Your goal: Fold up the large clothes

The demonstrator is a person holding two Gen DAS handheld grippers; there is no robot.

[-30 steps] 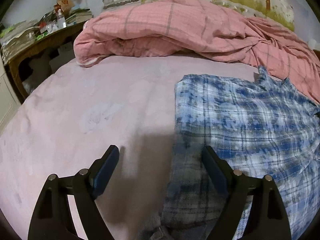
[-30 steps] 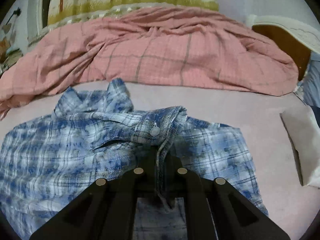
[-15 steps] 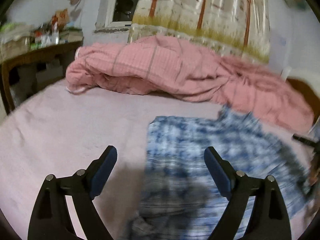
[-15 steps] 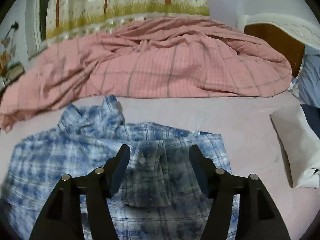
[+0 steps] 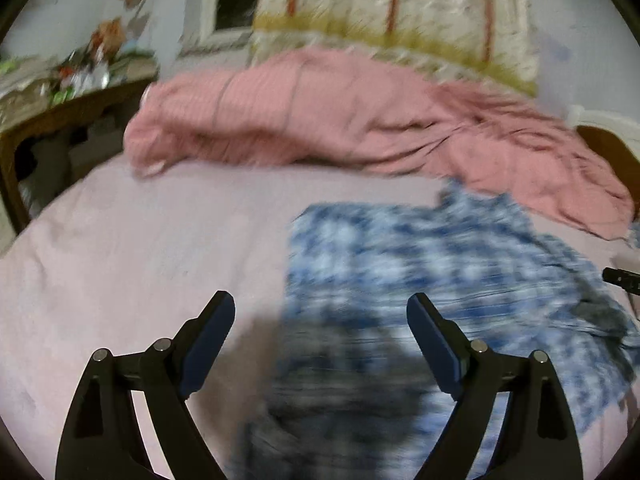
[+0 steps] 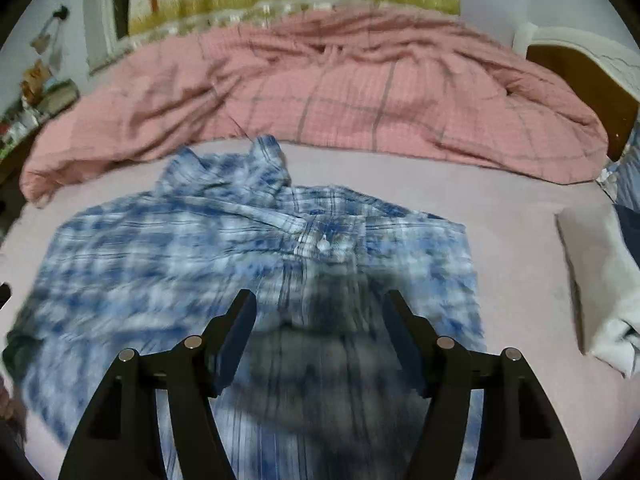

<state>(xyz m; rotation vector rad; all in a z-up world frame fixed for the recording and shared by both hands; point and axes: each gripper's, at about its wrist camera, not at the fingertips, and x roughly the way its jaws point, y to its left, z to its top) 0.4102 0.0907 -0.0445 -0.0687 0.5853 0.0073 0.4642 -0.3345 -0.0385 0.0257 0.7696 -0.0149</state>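
Observation:
A blue and white plaid shirt (image 6: pixel 200 248) lies spread on the pink bed sheet (image 6: pixel 512 240), collar toward the far side. One sleeve is folded across the body, its buttoned cuff (image 6: pixel 324 240) resting on top. My right gripper (image 6: pixel 320 298) hovers open just short of that cuff, with nothing between its fingers. In the left wrist view the shirt (image 5: pixel 420 280) is blurred and fills the right half. My left gripper (image 5: pixel 320 302) is wide open over the shirt's left edge, holding nothing. The right gripper's dark tip (image 5: pixel 620 278) shows at the far right edge.
A rumpled pink checked quilt (image 6: pixel 360 92) is heaped along the far side of the bed. A folded white cloth (image 6: pixel 592 272) lies to the right of the shirt. A wooden headboard (image 6: pixel 580 68) stands at right, and a cluttered wooden desk (image 5: pixel 60 108) at far left.
My right gripper opened and let go of the sleeve cuff, which now lies on the shirt. Both grippers drew back and rose, so the shirt sits farther away.

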